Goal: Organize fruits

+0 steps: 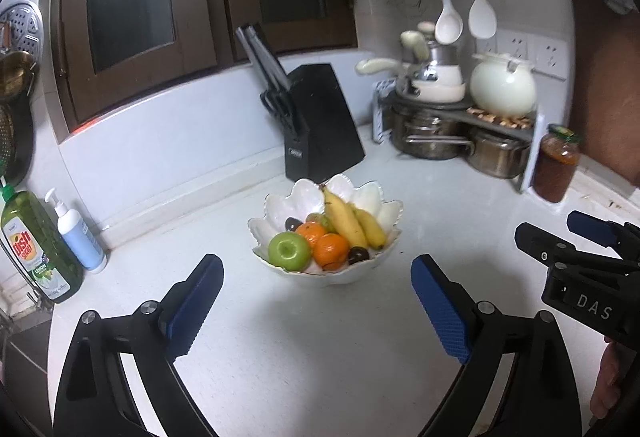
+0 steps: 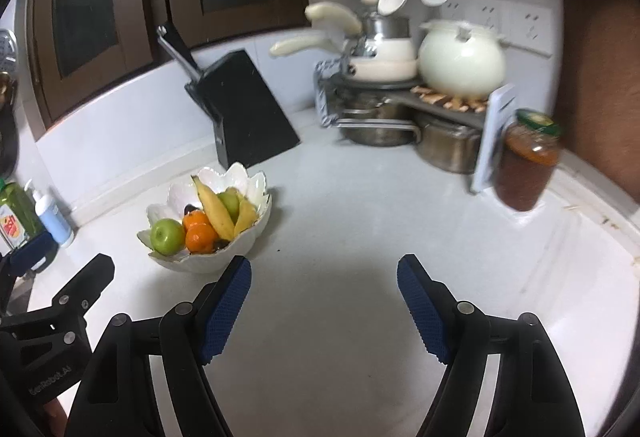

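A white petal-shaped bowl (image 1: pixel 276 207) stands on the white counter, also in the right wrist view (image 2: pixel 256 183). It holds a green apple (image 1: pixel 289 250), two oranges (image 1: pixel 330 249), bananas (image 1: pixel 347 221), dark plums (image 1: pixel 358 255) and grapes. My left gripper (image 1: pixel 316 301) is open and empty, just in front of the bowl. My right gripper (image 2: pixel 324 297) is open and empty over bare counter, to the right of the bowl; it shows at the right edge of the left wrist view (image 1: pixel 560 233).
A black knife block (image 1: pixel 320 121) stands behind the bowl. A rack with pots and a white kettle (image 1: pixel 502 87) fills the back right corner, with a jar (image 1: pixel 556 163) beside it. Dish soap (image 1: pixel 36 245) and a pump bottle (image 1: pixel 78 237) stand left.
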